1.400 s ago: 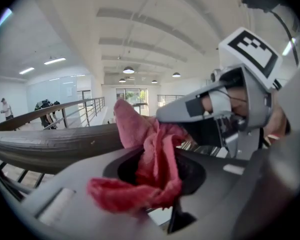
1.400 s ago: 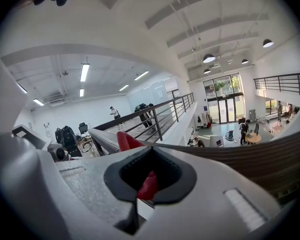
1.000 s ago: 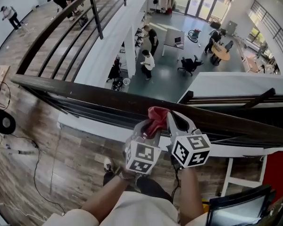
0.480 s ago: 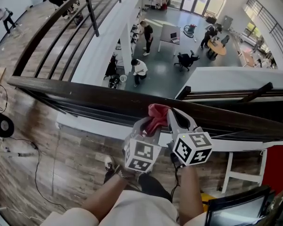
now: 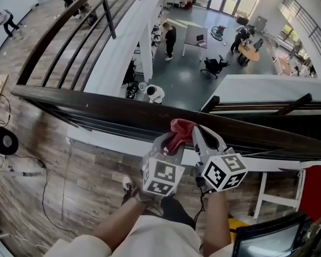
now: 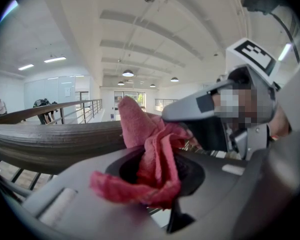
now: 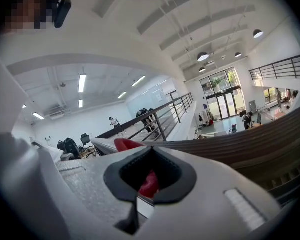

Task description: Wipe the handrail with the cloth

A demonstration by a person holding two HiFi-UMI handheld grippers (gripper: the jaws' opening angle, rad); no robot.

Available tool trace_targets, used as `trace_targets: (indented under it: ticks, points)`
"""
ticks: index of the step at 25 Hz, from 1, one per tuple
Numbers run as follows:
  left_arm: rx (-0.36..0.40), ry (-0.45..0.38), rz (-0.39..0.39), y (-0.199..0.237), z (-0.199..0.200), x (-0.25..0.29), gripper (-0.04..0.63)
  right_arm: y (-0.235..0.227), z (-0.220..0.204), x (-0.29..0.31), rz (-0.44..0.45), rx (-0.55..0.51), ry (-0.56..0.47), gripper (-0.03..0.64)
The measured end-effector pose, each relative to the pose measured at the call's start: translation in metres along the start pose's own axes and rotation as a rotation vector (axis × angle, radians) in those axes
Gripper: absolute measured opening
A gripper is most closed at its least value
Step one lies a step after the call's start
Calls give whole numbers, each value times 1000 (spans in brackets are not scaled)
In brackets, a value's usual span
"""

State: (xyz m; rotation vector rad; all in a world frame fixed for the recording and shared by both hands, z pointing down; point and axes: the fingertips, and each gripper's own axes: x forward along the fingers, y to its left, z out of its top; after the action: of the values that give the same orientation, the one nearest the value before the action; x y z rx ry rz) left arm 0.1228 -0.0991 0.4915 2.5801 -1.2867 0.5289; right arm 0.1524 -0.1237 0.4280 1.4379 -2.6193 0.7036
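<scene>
— Atrium far below, dark handrail (image 5: 91, 107) cutting across the view; where's the cloth (image 5: 180, 131)?
— Red, bunched up against the rail's near edge; left tool (image 5: 170, 143) clamped on it; right tool (image 5: 199, 134) just beside, jaws pressed together, cloth showing behind them.

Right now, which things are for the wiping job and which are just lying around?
For the job: red cloth, pinched in the left gripper jaws; right gripper beside it; dark handrail.

Just lying around: black round thing on the floor; office chair and round table downstairs.
</scene>
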Motion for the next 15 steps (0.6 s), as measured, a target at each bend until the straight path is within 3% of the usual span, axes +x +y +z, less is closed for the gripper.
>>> trace_targets:
  ticks: [15]
  points:
    - [-28,-3,1,16,-2,-8,72,14,-9,7,23,56,17,3]
